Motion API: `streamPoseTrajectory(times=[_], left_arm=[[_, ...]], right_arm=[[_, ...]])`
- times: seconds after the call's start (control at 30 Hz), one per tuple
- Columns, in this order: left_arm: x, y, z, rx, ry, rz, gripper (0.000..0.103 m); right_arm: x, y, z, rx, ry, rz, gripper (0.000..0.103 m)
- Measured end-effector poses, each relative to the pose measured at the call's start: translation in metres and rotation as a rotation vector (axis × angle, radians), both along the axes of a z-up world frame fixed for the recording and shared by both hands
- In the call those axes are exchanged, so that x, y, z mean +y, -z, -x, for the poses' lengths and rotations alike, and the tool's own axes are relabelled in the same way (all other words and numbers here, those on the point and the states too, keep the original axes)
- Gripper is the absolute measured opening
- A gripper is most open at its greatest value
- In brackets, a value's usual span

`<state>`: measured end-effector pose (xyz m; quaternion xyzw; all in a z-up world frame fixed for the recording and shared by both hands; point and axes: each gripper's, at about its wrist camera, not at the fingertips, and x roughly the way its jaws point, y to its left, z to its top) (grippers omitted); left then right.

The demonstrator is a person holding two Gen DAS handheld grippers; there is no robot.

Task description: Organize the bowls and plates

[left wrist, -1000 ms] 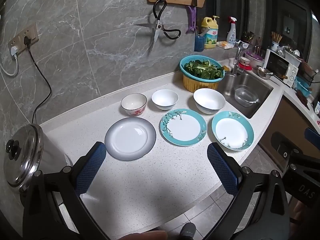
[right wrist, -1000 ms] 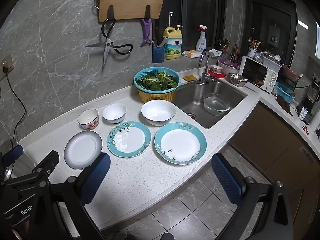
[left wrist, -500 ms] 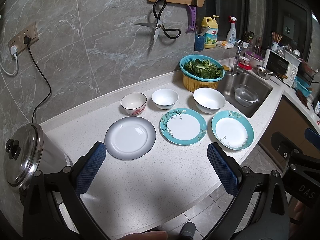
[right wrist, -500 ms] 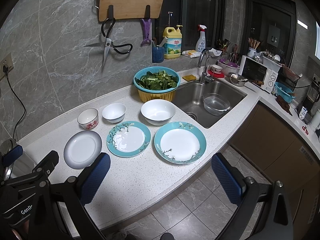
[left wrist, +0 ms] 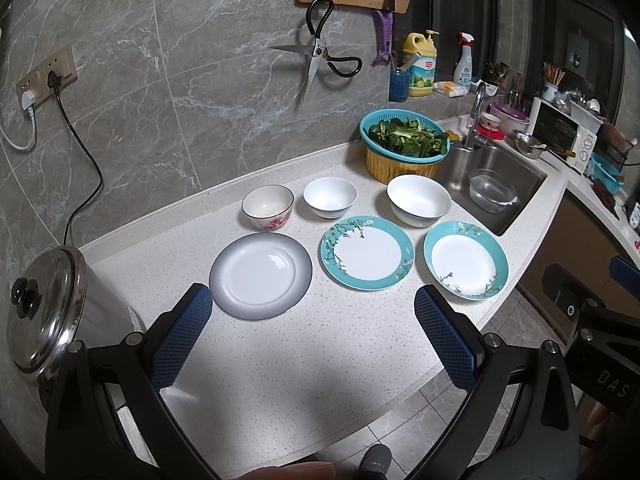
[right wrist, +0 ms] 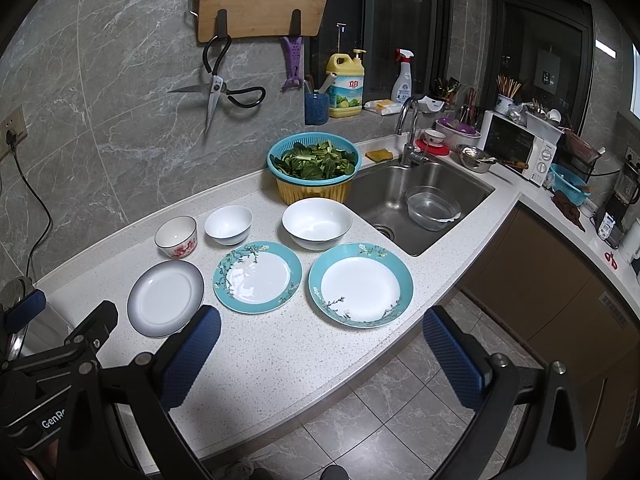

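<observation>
Hovering over the white speckled counter (left wrist: 280,360), left gripper (left wrist: 312,312) has its blue-padded jaws spread wide, nothing between them. Right gripper (right wrist: 320,328) is the same: wide open, empty, held near the counter's front edge.

Back row holds three bowls, all empty: small bowl with red flowers (left wrist: 267,206), small white bowl (left wrist: 330,198), large white bowl (left wrist: 419,200). Front row holds three plates, all bare: grey-rimmed plate (left wrist: 260,275), teal blossom plate (left wrist: 367,253) in the middle, second teal plate (left wrist: 465,265) nearest the sink (left wrist: 500,184). Each plate sits just in front of a bowl; plates are close to each other but apart. The right wrist view shows the same layout: grey-rimmed plate (right wrist: 165,298), teal blossom plate (right wrist: 257,277), second teal plate (right wrist: 360,285), large white bowl (right wrist: 317,223).

Teal colander (right wrist: 314,158) full of leafy greens sits nested in a yellow basin (right wrist: 314,194) behind the large bowl. A clear glass bowl (right wrist: 433,208) sits in the sink; cannot tell if it holds water.

Only the left view shows the steel pot with lid (left wrist: 44,312) at the counter's left end, and a fingertip at the bottom edge. The right view shows more of the microwave (right wrist: 516,148) side, the floor tiles, and the left gripper's body at lower left.
</observation>
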<state>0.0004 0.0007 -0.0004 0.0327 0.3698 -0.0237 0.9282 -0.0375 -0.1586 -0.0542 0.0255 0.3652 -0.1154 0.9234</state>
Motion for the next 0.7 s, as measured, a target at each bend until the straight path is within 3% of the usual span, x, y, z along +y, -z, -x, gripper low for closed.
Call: streamPoseTrajectory(times=[0.7], left_arm=[[-0.0001, 0.0000, -0.0001, 0.001, 0.000, -0.001, 0.103]], right_arm=[[-0.0002, -0.0007, -0.0026, 0.002, 0.000, 0.000, 0.103]])
